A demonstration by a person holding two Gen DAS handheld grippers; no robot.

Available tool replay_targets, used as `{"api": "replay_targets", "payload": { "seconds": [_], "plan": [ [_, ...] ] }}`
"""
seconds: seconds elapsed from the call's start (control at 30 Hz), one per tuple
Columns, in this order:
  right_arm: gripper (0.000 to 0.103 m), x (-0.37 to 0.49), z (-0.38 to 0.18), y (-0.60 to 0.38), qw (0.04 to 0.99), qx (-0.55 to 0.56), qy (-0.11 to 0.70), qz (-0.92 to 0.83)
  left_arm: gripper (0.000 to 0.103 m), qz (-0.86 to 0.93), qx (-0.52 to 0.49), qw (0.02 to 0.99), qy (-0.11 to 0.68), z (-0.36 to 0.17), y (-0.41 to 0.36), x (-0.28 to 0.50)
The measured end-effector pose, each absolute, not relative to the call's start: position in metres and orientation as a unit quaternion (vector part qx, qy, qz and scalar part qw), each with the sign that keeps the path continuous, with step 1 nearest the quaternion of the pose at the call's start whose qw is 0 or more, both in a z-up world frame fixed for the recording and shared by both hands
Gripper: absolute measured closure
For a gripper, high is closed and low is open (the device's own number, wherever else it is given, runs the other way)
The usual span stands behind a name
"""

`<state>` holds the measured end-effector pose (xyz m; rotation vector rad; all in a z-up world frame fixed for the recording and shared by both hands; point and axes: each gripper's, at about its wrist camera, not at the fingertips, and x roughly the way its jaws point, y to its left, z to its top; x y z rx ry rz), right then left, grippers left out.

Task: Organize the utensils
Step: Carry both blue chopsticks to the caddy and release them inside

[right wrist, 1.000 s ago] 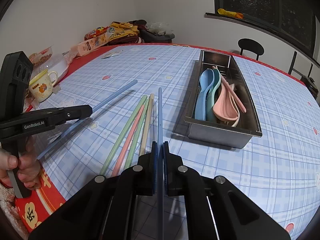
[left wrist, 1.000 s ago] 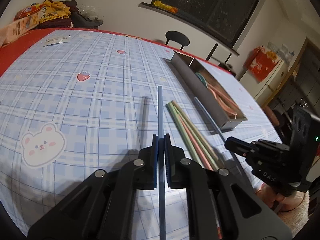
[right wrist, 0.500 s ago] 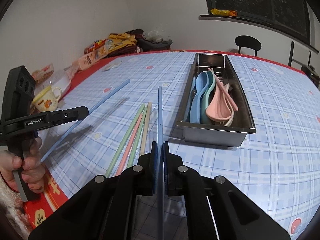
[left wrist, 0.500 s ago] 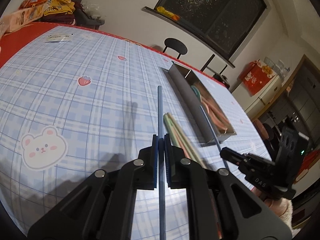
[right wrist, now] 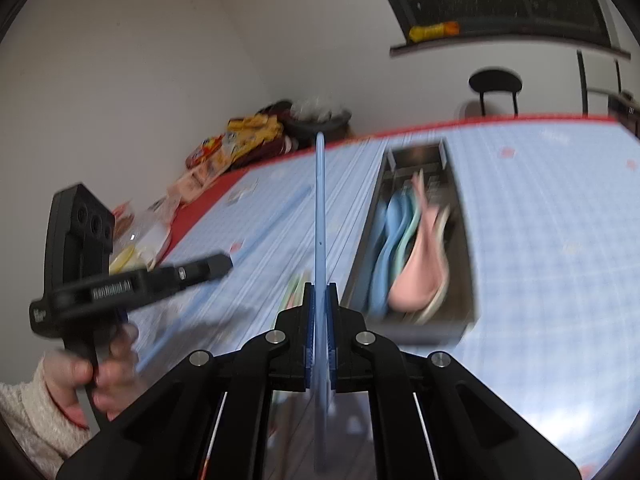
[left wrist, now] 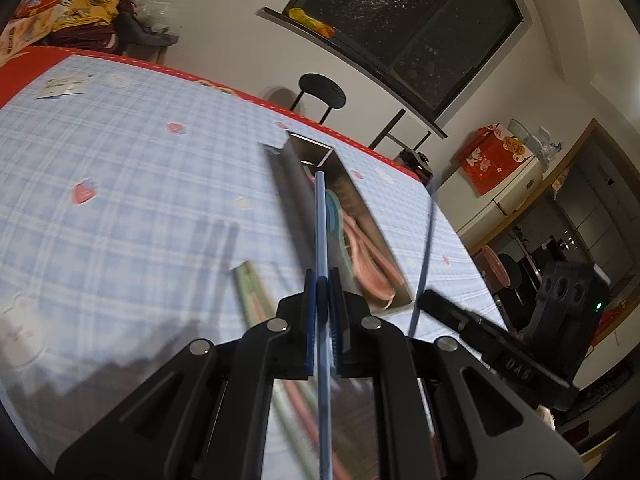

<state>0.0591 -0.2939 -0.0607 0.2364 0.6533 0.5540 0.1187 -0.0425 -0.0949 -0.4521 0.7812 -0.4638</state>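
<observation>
Firmly clamped one blue chopstick (left wrist: 321, 220) in left gripper (left wrist: 321, 292), another (right wrist: 320, 216) in right gripper (right wrist: 319, 300), near steel tray (right wrist: 466, 248).

The right wrist picture was smeared. The spoons (right wrist: 408, 248) in the metal tray (right wrist: 466, 264) were only soft blobs of blue, green and pink, so they could not be counted. The snack packets (right wrist: 240, 140) at the far table edge were too fuzzy to read. The blue chopstick (left wrist: 322, 240) ran off the bottom of the left wrist picture. The chopsticks on the table (left wrist: 250, 288) hid behind the black fingers (left wrist: 296, 332).
</observation>
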Motion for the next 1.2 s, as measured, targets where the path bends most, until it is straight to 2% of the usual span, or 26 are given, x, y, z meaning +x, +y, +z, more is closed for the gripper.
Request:
{"api": "replay_targets", "payload": {
  "seconds": [0.2, 0.37, 0.9, 0.97, 1.2],
  "plan": [
    [0.097, 0.12, -0.046, -0.309, 0.916, 0.11, 0.306, 0.236, 0.093, -0.218, -0.265, 0.858, 0.383, -0.093, -0.077, 0.16],
    [0.097, 0.152, -0.063, -0.322, 0.906, 0.134, 0.324, 0.236, 0.093, -0.204, -0.3, 0.846, 0.391, -0.1, -0.09, 0.19],
    [0.098, 0.176, -0.091, -0.331, 0.907, 0.178, 0.311, 0.221, 0.093, -0.175, -0.326, 0.846, 0.383, -0.123, -0.114, 0.232],
    [0.102, 0.175, -0.09, -0.331, 0.907, 0.178, 0.309, 0.223, 0.093, -0.171, -0.324, 0.849, 0.381, -0.125, -0.115, 0.233],
    [0.102, 0.18, -0.097, -0.328, 0.905, 0.171, 0.327, 0.212, 0.093, -0.161, -0.324, 0.849, 0.384, -0.134, -0.122, 0.242]
  ]
}}
